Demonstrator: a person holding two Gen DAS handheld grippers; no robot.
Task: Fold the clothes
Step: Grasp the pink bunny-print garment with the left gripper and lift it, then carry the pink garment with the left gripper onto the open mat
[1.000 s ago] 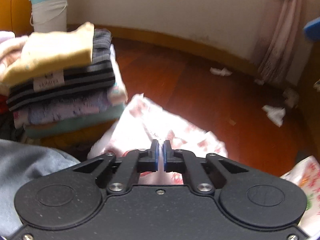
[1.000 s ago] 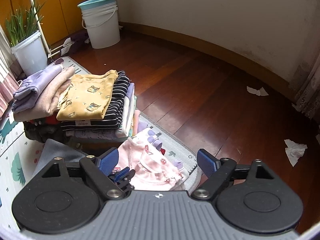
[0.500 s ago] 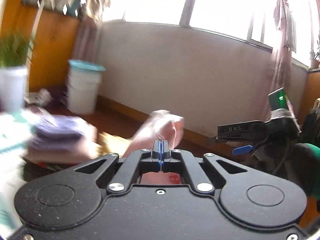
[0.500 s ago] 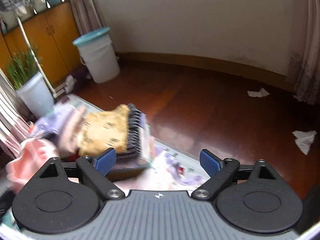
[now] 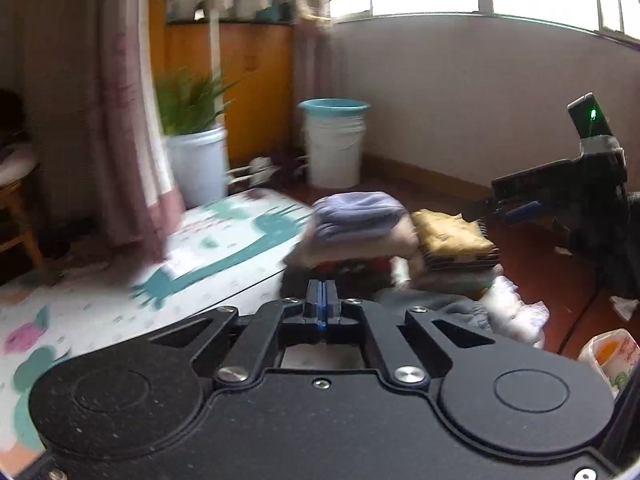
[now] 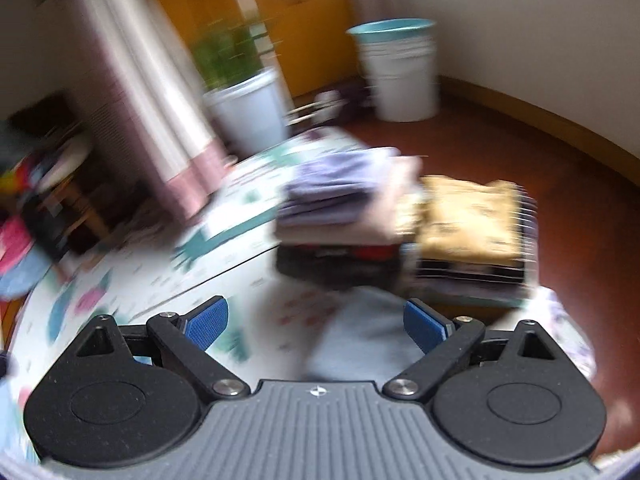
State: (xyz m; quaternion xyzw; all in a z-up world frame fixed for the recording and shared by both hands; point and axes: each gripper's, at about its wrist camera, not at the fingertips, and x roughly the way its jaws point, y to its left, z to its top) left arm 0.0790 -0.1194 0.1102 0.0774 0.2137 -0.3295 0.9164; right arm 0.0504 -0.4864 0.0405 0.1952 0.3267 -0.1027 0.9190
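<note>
My left gripper (image 5: 322,294) is shut, and no cloth shows between its fingers. Ahead of it, two folded stacks stand on the play mat (image 5: 100,308): a purple and beige stack (image 5: 356,224) and a yellow top on striped clothes (image 5: 452,236). A grey garment (image 5: 448,308) and a crumpled white-pink garment (image 5: 516,312) lie loose in front of them. My right gripper (image 6: 316,320) stands open over the grey garment (image 6: 360,340) with nothing between its blue pads. The same stacks (image 6: 344,196) appear blurred beyond it. A pink blur at that view's left edge is unclear.
A white bucket with a teal rim (image 5: 334,140) and a potted plant (image 5: 196,160) stand by the orange cupboards. A pink curtain (image 5: 132,140) hangs at the left beside a wooden stool (image 5: 20,216). Paper scraps (image 5: 624,304) and a plastic tub (image 5: 608,352) lie on the wood floor.
My left gripper lifted the pink garment off the pile and swung left; the garment no longer shows in its view. My right gripper widened and swung left too.
</note>
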